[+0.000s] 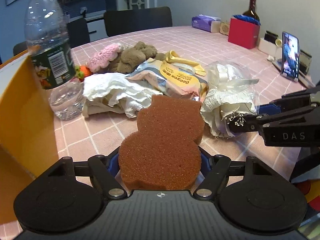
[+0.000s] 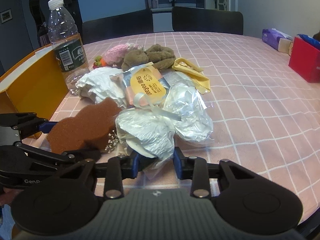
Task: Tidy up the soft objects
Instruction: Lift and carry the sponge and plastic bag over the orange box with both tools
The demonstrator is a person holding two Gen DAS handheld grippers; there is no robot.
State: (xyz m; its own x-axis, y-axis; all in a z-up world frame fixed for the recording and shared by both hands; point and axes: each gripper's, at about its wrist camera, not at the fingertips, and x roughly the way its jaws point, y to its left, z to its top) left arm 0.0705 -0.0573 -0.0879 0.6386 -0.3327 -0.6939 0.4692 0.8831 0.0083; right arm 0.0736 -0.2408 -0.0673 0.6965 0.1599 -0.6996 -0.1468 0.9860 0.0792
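A brown bear-shaped sponge (image 1: 162, 140) sits between the blue pads of my left gripper (image 1: 160, 164), which press on its sides; the right wrist view shows the same sponge (image 2: 84, 128) just above the pink tablecloth. A white bundle wrapped in clear plastic (image 2: 160, 132), with small dried flowers, lies right of the sponge. My right gripper (image 2: 157, 163) is shut on the bundle's near end, both pads against the wrapping. From the left wrist view this gripper (image 1: 250, 116) reaches in from the right onto the bundle (image 1: 230, 102).
Behind lie crumpled white tissue (image 1: 118, 94), a wipes packet (image 1: 176, 78), a brown plush (image 1: 136, 56), a pink knitted toy (image 1: 104, 58) and a yellow cloth (image 1: 184, 62). A water bottle (image 1: 48, 46) stands by an open yellow box (image 1: 24, 104). Red box (image 1: 243, 32) and phone (image 1: 290, 56) far right.
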